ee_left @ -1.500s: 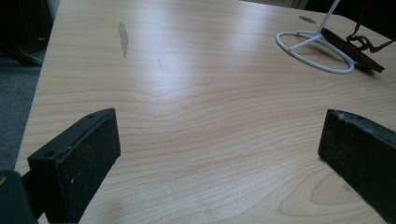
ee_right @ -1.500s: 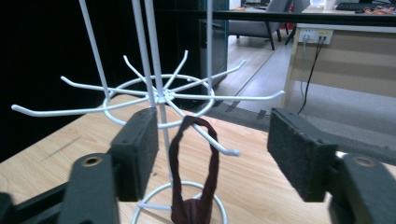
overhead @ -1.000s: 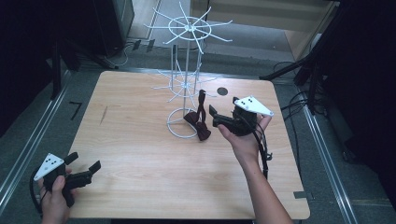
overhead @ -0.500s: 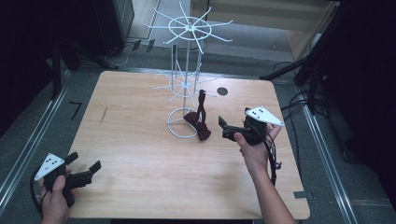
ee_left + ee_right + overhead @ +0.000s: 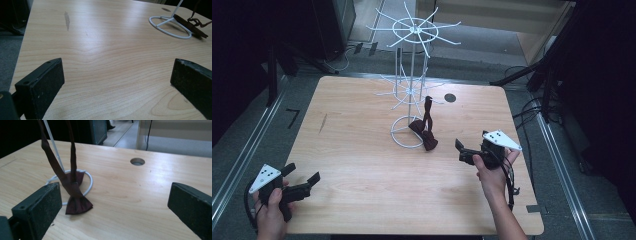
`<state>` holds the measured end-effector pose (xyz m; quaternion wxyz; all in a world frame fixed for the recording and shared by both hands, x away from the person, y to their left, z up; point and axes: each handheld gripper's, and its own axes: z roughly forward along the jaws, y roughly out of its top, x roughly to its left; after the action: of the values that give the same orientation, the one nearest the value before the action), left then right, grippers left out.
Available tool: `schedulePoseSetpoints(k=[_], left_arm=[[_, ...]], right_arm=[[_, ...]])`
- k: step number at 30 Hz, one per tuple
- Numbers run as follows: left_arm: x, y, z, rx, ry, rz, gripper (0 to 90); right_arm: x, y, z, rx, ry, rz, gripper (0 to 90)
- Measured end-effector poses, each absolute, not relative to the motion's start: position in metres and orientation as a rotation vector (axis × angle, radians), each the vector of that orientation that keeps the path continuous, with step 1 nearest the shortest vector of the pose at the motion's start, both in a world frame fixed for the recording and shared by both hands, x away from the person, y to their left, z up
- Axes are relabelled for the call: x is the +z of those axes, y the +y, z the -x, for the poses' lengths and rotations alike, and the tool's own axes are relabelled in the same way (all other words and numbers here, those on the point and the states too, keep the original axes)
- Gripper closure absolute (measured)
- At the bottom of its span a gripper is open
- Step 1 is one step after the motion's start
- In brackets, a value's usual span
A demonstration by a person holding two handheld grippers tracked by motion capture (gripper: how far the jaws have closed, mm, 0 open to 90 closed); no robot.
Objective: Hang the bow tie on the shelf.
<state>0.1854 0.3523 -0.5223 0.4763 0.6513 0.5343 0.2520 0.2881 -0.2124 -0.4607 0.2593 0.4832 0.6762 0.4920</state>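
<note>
Bow tie (image 5: pixel 428 137) hangs by its strap from the wire stand (image 5: pixel 412 85), its bow resting on the table (image 5: pixel 362 165). Left gripper (image 5: pixel 301 186) sits far off, wide open, empty. Right gripper (image 5: pixel 460 151), near the bow tie, gapes empty.

Maroon bow tie (image 5: pixel 425 131) hanging from wire stand (image 5: pixel 411 87).

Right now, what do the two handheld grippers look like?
Both alike: black bodies, two flat black rectangular jaws, a white three-cornered plate with dark dots on top. Left gripper, right gripper. A black cable trails from the right one. Forearms bare, no sleeves.
</note>
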Motion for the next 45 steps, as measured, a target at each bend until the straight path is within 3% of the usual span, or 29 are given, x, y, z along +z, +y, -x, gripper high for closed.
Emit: schedulePoseSetpoints(k=[45], left_arm=[[-0.522,0.353,-0.185,0.611,1.302,-1.588,0.0]], right_arm=[[-0.519,-0.304,-0.250,1.112,1.823,-1.492,0.0]])
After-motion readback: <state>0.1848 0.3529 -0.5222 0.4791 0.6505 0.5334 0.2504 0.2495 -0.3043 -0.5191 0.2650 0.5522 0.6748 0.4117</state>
